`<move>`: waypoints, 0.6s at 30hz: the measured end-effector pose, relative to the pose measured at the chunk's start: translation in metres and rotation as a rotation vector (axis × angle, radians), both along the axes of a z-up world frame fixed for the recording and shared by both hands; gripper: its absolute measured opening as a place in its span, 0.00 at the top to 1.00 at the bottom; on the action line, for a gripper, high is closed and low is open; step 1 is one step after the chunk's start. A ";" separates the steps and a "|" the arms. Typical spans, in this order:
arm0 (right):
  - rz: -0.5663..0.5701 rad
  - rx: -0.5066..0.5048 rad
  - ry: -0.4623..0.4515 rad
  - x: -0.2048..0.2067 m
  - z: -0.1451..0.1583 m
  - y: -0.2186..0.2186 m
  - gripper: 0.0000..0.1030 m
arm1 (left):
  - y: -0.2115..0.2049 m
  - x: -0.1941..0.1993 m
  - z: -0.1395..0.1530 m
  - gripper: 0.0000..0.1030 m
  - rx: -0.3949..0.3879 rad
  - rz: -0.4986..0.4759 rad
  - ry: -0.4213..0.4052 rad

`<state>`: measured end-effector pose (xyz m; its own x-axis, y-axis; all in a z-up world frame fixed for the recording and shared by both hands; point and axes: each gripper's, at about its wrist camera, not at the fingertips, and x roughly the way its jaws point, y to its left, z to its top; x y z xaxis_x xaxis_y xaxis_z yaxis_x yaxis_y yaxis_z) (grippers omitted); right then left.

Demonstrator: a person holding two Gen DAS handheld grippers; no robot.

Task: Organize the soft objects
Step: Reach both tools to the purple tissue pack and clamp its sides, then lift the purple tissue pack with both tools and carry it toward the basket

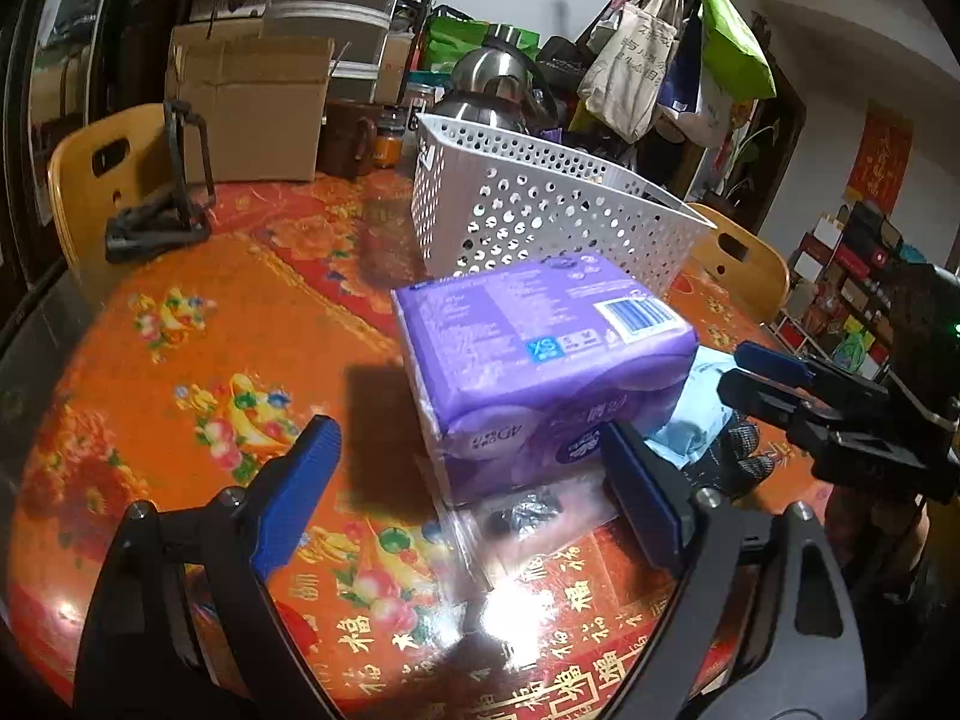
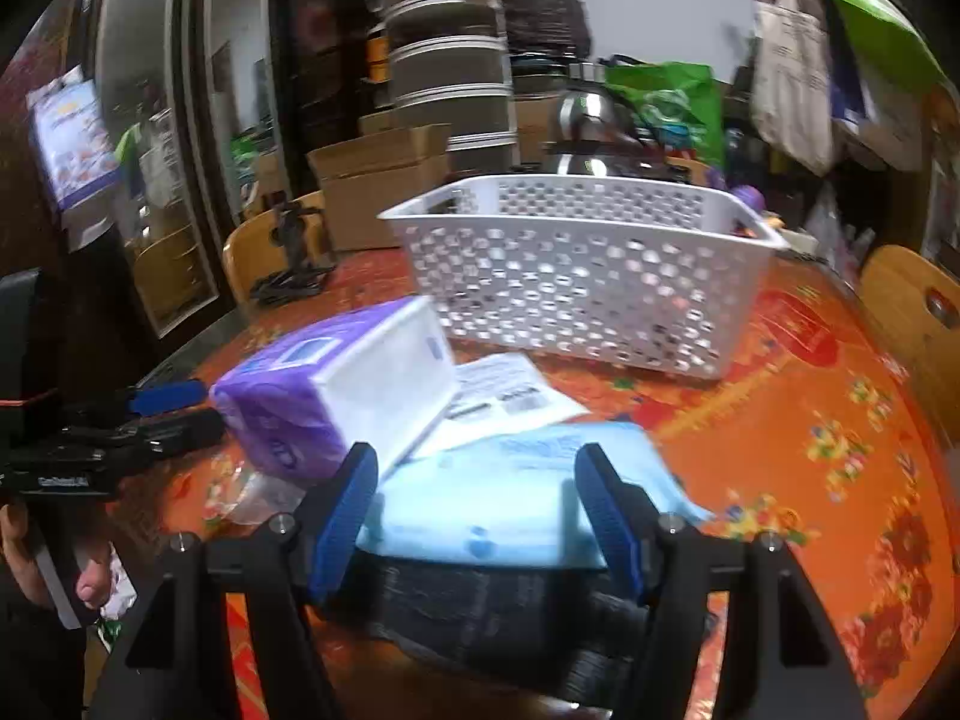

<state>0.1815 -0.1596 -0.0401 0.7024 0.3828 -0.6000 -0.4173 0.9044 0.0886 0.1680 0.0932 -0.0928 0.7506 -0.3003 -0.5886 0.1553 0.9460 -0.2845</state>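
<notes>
Lying between right gripper point(image 2: 480, 516) fingers point(image 2: 345, 516), untouched | blue pack point(image 2: 516, 498)

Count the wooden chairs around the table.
2: one chair at the table's far left by the cardboard box, one chair far right behind the white basket. Others may be hidden.

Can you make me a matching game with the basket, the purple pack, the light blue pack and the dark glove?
Things:
1. white basket
2. purple pack
3. light blue pack
4. dark glove

Places:
A. nearest the right tongs, partly under the blue pack
B. farthest back on the table, nothing visible inside
C. in front of the left tongs
D. lying on the glove, beside the purple pack

Pairs: 1-B, 2-C, 3-D, 4-A
</notes>
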 end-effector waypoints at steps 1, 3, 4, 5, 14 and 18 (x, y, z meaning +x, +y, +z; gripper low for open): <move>0.013 -0.007 -0.005 0.000 0.000 0.005 0.34 | 0.001 0.001 -0.002 0.16 -0.004 0.001 0.001; 0.040 -0.020 -0.019 0.000 0.000 0.015 0.34 | 0.002 0.005 -0.002 0.16 -0.010 0.001 0.005; 0.057 -0.030 -0.021 0.001 0.000 0.021 0.34 | 0.003 0.005 -0.003 0.16 -0.017 0.001 0.003; 0.068 -0.034 -0.023 0.002 0.000 0.024 0.34 | 0.003 0.006 -0.003 0.16 -0.020 0.003 0.002; 0.143 -0.038 0.002 0.009 -0.006 0.045 0.49 | 0.001 0.018 -0.009 0.35 -0.035 -0.029 0.021; 0.180 -0.044 0.005 0.012 -0.008 0.053 0.57 | -0.001 0.022 -0.009 0.36 -0.048 -0.051 0.014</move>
